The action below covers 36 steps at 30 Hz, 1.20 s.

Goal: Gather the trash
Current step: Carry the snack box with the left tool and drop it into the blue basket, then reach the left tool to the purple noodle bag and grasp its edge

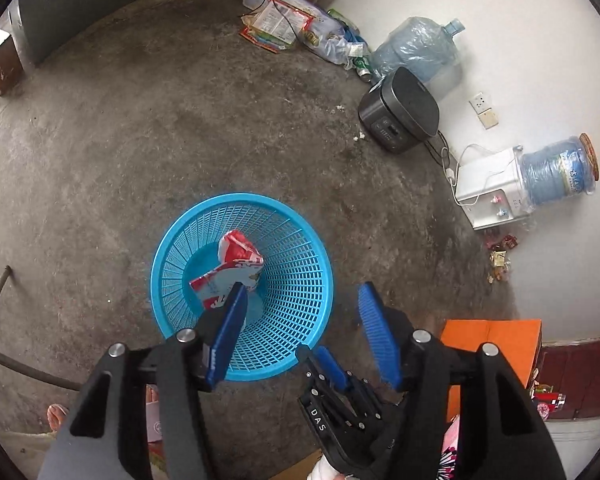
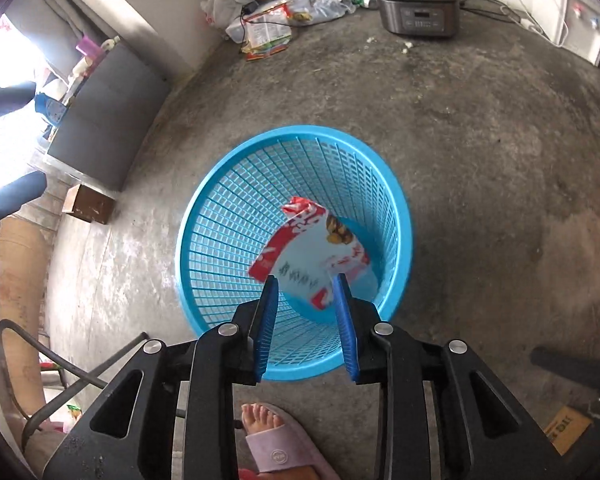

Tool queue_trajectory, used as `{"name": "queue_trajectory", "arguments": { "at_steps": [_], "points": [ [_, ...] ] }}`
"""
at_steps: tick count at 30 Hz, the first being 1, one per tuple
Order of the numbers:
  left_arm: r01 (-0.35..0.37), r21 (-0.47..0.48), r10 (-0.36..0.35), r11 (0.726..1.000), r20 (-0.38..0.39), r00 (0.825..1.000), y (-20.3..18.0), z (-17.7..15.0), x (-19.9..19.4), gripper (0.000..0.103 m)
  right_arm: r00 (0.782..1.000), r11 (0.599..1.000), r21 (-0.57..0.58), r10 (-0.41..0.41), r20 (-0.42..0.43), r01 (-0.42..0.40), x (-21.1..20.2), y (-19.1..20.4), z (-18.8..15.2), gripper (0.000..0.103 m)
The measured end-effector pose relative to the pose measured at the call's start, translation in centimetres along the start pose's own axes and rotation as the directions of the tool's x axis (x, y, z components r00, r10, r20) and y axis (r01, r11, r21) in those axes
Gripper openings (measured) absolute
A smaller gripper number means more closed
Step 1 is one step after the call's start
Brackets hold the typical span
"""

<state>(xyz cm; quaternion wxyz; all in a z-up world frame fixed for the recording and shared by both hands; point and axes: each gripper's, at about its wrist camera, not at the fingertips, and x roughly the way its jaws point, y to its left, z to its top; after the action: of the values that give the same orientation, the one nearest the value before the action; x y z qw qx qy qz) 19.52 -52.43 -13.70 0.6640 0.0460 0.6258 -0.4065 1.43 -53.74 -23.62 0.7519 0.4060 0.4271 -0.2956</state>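
A blue mesh basket [image 1: 160, 256] [image 2: 300, 130] stands on the concrete floor. A red, white and pale-blue snack wrapper [image 1: 230, 268] [image 2: 312, 248] lies loose inside it, leaning on the mesh wall. My left gripper [image 1: 304, 300] hangs open over the basket's near rim, jaws wide apart with nothing between them. My right gripper [image 2: 306, 284] is open too, above the basket. The wrapper shows past its blue fingers [image 2: 270, 300], free of both pads. In the left wrist view the right gripper [image 1: 320, 354] sits just right of the basket.
By the wall stand a dark rice cooker [image 1: 400, 110] [image 2: 416, 0], a water dispenser [image 1: 492, 188] and a litter pile [image 1: 296, 24]. Small wrappers [image 1: 500, 252] lie near an orange box [image 1: 492, 344]. A foot in a slipper [image 2: 268, 440] is close to the basket.
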Motion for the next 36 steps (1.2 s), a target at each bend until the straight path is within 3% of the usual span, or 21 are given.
{"name": "queue_trajectory", "arguments": {
  "at_steps": [2, 6, 9, 12, 16, 18, 20, 23, 25, 28, 32, 34, 36],
  "points": [
    [-0.016, 0.059, 0.013, 0.998, 0.047, 0.999, -0.8, -0.4, -2.0, 0.057, 1.0, 1.0, 0.001, 0.01, 0.017, -0.01, -0.7, 0.1, -0.5, 0.032],
    [0.004, 0.144, -0.027, 0.99, 0.158, 0.987, -2.4, -2.1, -7.4, 0.062, 0.997, 0.999, 0.001, 0.036, 0.074, -0.037, -3.0, 0.7, -0.6, 0.034],
    [0.026, 0.199, -0.074, 0.98, 0.236, 0.969, -3.5, -4.1, -12.0, 0.068, 0.988, 0.999, -0.027, 0.038, 0.147, -0.034, -6.3, 1.9, -0.9, 0.038],
    [0.039, 0.252, -0.121, 0.967, 0.319, 0.94, -4.2, -6.7, -16.9, 0.074, 0.968, 0.996, -0.091, 0.045, 0.246, -0.023, -10.2, 3.9, -1.2, 0.049],
    [0.057, 0.303, -0.182, 0.951, 0.402, 0.897, -3.5, -10.8, -23.1, 0.085, 0.917, 0.981, -0.192, 0.09, 0.388, -0.015, -15.9, 7.3, -2.5, 0.07],
    [0.06, 0.312, -0.196, 0.948, 0.427, 0.883, -2.4, -13.1, -26.0, 0.088, 0.882, 0.968, -0.251, 0.117, 0.457, 0.001, -18.6, 9.1, -3.3, 0.083],
    [0.015, 0.316, -0.173, 0.948, 0.475, 0.863, -1.0, -15.7, -28.8, 0.092, 0.834, 0.954, -0.298, 0.133, 0.536, 0.04, -21.2, 10.7, -4.6, 0.096],
    [-0.061, 0.283, -0.117, 0.957, 0.57, 0.813, 1.7, -19.7, -33.1, 0.097, 0.749, 0.93, -0.347, 0.146, 0.646, 0.119, -24.0, 12.9, -6.7, 0.096],
    [-0.117, 0.238, -0.061, 0.964, 0.631, 0.774, 3.9, -22.3, -35.7, 0.097, 0.717, 0.907, -0.389, 0.165, 0.678, 0.159, -25.2, 14.1, -7.9, 0.096],
    [-0.212, 0.116, 0.066, 0.97, 0.716, 0.695, 7.7, -26.6, -39.3, 0.097, 0.71, 0.88, -0.448, 0.213, 0.671, 0.159, -26.3, 15.6, -8.9, 0.096],
    [-0.308, -0.059, 0.241, 0.949, 0.766, 0.595, 12.9, -31.8, -42.8, 0.097, 0.73, 0.852, -0.521, 0.319, 0.604, 0.059, -26.8, 17.4, -9.3, 0.096],
    [-0.328, -0.131, 0.302, 0.936, 0.775, 0.554, 15.1, -34.0, -44.1, 0.097, 0.721, 0.842, -0.539, 0.362, 0.591, 0.02, -27.0, 18.5, -9.6, 0.096],
    [-0.324, -0.19, 0.343, 0.927, 0.778, 0.526, 17.3, -36.0, -45.2, 0.097, 0.711, 0.826, -0.564, 0.405, 0.575, -0.013, -27.4, 19.9, -9.9, 0.096]
  ]
}}
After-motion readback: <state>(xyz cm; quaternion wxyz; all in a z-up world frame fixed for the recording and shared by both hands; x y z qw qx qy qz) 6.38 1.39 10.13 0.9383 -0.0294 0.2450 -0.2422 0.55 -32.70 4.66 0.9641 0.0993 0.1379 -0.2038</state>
